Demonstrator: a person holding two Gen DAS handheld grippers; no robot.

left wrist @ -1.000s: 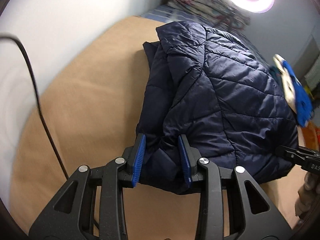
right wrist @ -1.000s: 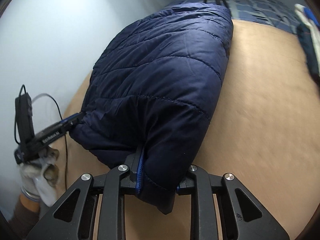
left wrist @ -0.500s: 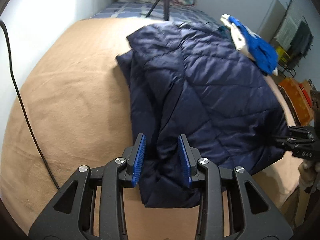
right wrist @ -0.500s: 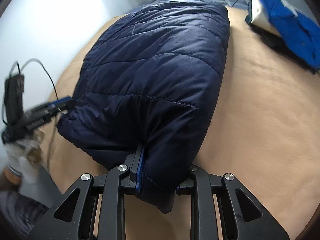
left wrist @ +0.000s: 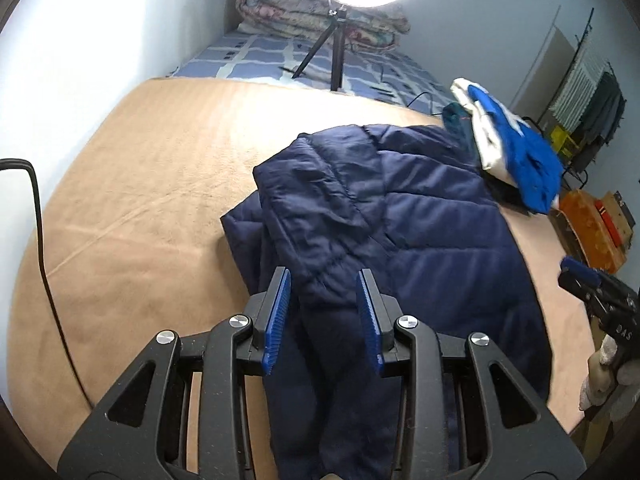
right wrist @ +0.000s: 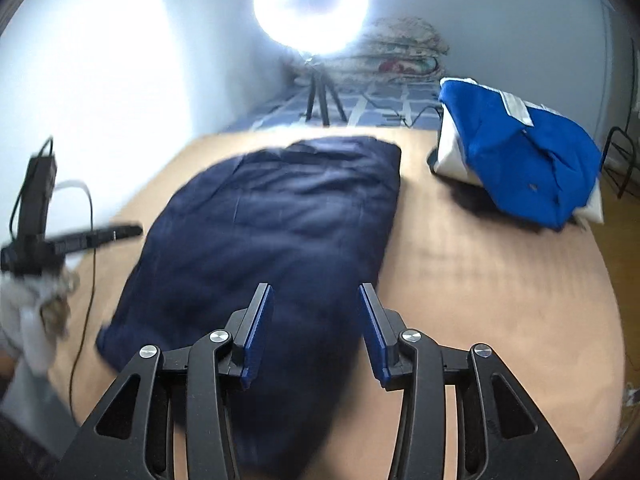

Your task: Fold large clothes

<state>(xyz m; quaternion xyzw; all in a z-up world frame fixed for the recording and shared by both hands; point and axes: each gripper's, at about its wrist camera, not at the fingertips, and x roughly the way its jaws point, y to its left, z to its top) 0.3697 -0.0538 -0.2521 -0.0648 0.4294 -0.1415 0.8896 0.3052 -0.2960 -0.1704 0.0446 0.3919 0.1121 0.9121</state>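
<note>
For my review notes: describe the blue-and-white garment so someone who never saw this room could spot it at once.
Start at the tan blanket covering the bed. Beyond the navy quilted jacket, towards the right edge, lies a bundled garment. It alone is bright royal blue with white panels; the jacket is dark navy, and the folded quilt by the far wall is floral.
</note>
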